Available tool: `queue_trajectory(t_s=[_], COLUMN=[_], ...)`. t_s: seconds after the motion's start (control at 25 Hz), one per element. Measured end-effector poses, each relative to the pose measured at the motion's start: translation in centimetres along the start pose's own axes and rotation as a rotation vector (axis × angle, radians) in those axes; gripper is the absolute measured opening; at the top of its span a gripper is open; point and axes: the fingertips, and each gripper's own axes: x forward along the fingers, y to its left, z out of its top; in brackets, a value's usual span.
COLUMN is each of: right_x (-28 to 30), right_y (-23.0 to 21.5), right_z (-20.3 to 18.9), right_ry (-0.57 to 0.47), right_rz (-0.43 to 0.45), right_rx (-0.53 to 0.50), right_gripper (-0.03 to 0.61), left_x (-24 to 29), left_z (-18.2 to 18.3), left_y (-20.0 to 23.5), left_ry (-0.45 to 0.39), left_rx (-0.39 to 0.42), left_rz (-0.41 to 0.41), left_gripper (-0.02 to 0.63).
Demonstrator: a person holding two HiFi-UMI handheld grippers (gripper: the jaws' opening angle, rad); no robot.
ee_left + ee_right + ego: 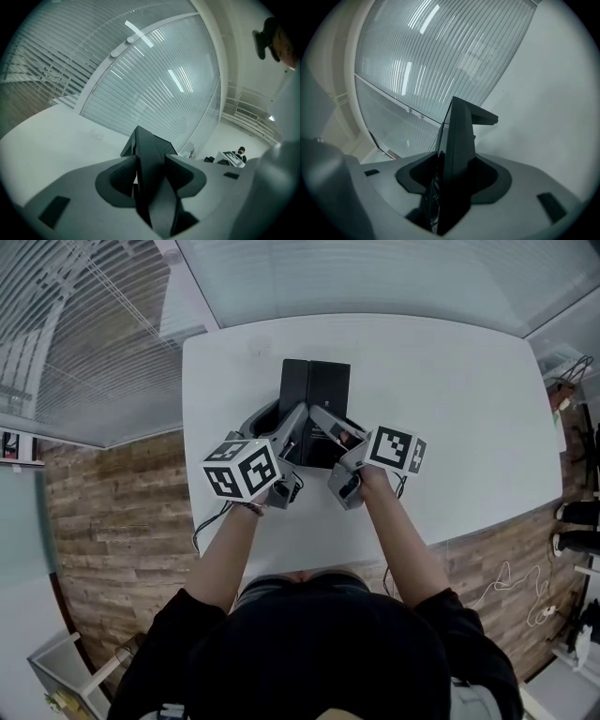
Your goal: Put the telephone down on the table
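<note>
The black telephone is held over the middle of the white table; I cannot tell whether its base touches the top. My left gripper is shut on its left near edge, and my right gripper is shut on its right near edge. In the left gripper view the phone's dark edge runs up between the grey jaws of the left gripper, which press on both its sides. In the right gripper view the phone stands as a tall black slab clamped by the right gripper.
A glass wall with blinds runs behind the table's far edge. Wooden floor lies left and right of the table, with a cable and shoes at the right. A distant person sits beyond the glass.
</note>
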Motion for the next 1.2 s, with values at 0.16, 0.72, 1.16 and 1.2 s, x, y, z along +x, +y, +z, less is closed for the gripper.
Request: queue_trajectory(t_s=[0.16,0.72,1.16,1.2], right_x=[0.2,0.5,0.1,0.0], right_y=[-0.7,-1.8,-2.3,-2.3], right_z=[-0.4,-1.1,-1.5,-1.5], right_ry=[0.008,0.007,0.008,0.011], right_rz=[-0.01,0.004,0.024,0.021], right_rx=[0.015,0.02,0.02,0.022], right_gripper=[0.207,0.222,0.227,0.227], left_x=[0.1,0.2,0.2,0.1], left_z=[-0.7,-1.5,-2.2,-2.3], left_y=[0.5,1.2,0.9,0.8], left_ry=[0.012,0.018,0.026,0.03], left_rx=[-0.014,0.004,0.034,0.04], left_rz=[0.006,0.012,0.012,0.012], left_gripper=[0.187,0.188,0.189,0.189])
